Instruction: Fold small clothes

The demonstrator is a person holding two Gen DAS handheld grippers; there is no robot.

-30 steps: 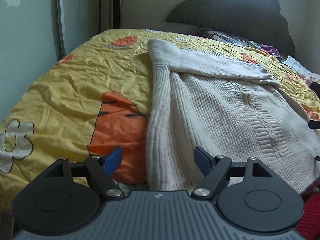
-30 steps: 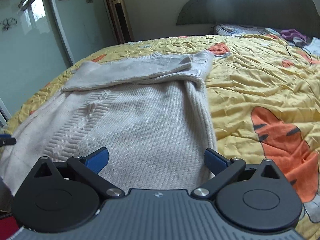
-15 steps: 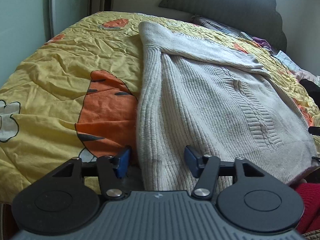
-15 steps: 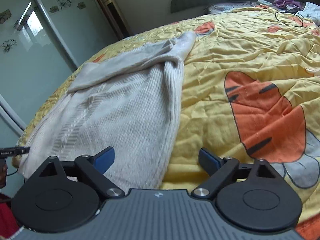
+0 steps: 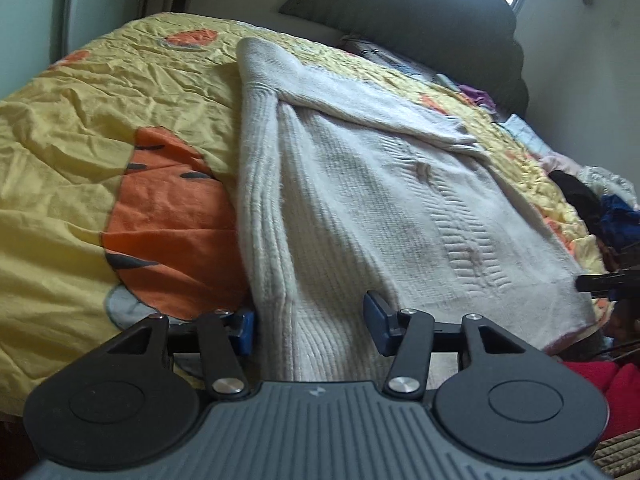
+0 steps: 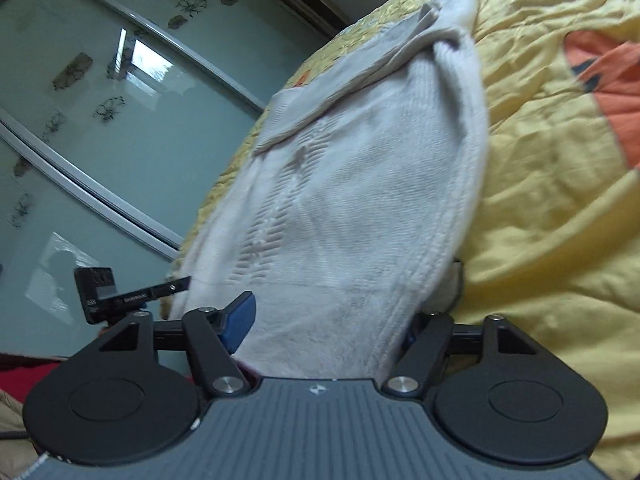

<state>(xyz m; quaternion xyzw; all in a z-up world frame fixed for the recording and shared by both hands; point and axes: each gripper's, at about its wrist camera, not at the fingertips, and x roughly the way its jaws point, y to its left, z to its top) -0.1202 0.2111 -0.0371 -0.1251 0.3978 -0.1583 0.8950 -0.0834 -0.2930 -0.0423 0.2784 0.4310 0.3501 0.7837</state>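
A cream knit sweater (image 5: 360,184) lies flat on the yellow bedspread (image 5: 80,128), one sleeve folded across its far end. My left gripper (image 5: 310,322) is open, its blue fingers on either side of the sweater's near left hem corner. In the right wrist view the same sweater (image 6: 360,184) runs away from me, and my right gripper (image 6: 332,320) is open around its near right hem corner. The right finger there is mostly hidden behind the cloth. The left gripper's tip (image 6: 132,292) shows at the left of that view.
The bedspread (image 6: 560,200) has orange carrot prints (image 5: 168,224). A dark headboard (image 5: 420,8) stands at the far end, with loose clothes (image 5: 592,196) piled at the bed's right side. Frosted sliding doors (image 6: 100,100) stand along the left. Red cloth (image 5: 608,396) lies below the bed edge.
Both grippers have moved forward and down onto the sweater's near hem, so its corners now sit between the fingers. The jaws have narrowed somewhat. Both views tilted.
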